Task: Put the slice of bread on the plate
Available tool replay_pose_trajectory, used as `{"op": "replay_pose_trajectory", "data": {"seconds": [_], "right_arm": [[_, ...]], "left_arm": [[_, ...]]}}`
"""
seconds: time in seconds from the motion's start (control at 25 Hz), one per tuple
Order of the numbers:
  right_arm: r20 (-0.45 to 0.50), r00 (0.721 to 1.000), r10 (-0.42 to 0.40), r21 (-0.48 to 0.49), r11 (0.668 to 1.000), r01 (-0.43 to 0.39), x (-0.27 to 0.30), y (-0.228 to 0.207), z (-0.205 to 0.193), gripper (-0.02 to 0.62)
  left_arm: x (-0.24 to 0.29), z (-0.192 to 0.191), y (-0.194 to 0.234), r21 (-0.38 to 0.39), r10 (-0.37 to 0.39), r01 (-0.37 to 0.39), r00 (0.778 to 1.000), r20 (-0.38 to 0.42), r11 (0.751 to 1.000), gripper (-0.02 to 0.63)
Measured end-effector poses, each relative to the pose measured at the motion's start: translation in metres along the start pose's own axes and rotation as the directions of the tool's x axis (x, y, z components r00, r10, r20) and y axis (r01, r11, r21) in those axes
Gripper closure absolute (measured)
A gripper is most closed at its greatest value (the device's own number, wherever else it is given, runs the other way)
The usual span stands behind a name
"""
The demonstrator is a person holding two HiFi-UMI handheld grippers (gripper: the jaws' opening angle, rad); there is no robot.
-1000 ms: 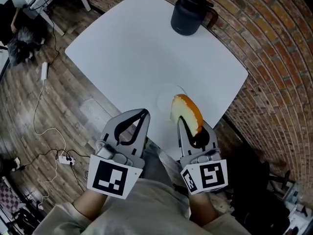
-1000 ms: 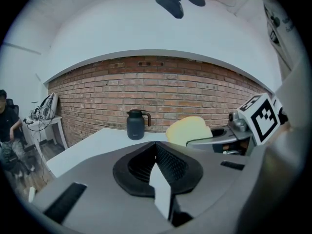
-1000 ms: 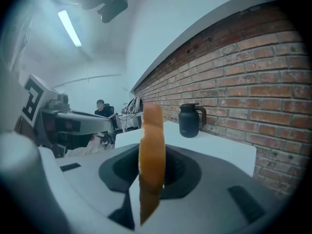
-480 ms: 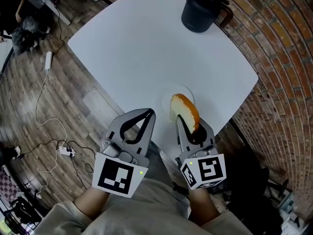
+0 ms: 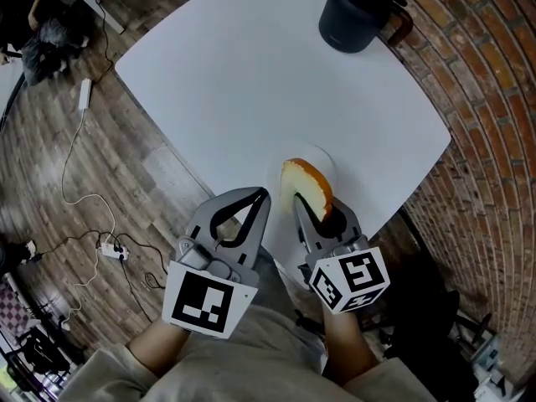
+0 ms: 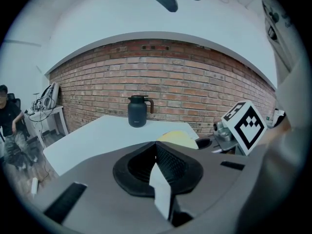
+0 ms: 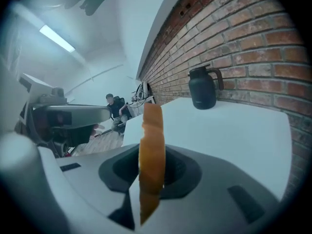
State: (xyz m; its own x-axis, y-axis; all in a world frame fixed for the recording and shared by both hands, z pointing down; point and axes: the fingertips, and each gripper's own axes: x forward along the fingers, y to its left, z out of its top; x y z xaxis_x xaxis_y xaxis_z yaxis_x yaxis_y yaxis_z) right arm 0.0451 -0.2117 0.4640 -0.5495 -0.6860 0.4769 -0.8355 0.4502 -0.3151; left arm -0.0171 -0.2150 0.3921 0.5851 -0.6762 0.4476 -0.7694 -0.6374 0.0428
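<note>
A slice of bread [image 5: 306,187] with a golden-brown crust stands on edge between the jaws of my right gripper [image 5: 311,210], which is shut on it. It hangs over the white plate [image 5: 328,159] near the table's front edge. The right gripper view shows the bread [image 7: 152,150] edge-on, upright in the right gripper [image 7: 152,172]. My left gripper [image 5: 261,196] hovers just left of it, shut and with nothing in it. In the left gripper view the left gripper [image 6: 156,144] has its jaws together, and the bread [image 6: 178,139] shows beyond them.
A dark jug [image 5: 360,11] stands at the far corner of the white table [image 5: 251,74]. A brick wall [image 5: 494,99] runs along the right. Cables and a power strip [image 5: 113,254] lie on the wooden floor at the left. A person [image 7: 113,106] sits far off.
My right gripper has come down with the bread, which now hangs lower over the plate and has rolled slightly. The left gripper has sunk a little beside it.
</note>
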Motion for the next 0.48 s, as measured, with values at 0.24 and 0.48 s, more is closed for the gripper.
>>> {"op": "replay_pose_trajectory", "data": {"seconds": [0.24, 0.48], "right_arm": [[-0.032, 0.997, 0.072, 0.069, 0.995, -0.07, 0.017, -0.001, -0.005, 0.5], [-0.043, 0.992, 0.116, 0.179, 0.978, -0.107, 0.028, -0.009, -0.014, 0.5]], "left_arm": [[0.006, -0.004, 0.004, -0.011, -0.002, 0.002, 1.0, -0.012, 1.0, 0.595], [0.009, -0.005, 0.004, -0.016, -0.006, 0.006, 1.0, -0.022, 1.0, 0.595]]}}
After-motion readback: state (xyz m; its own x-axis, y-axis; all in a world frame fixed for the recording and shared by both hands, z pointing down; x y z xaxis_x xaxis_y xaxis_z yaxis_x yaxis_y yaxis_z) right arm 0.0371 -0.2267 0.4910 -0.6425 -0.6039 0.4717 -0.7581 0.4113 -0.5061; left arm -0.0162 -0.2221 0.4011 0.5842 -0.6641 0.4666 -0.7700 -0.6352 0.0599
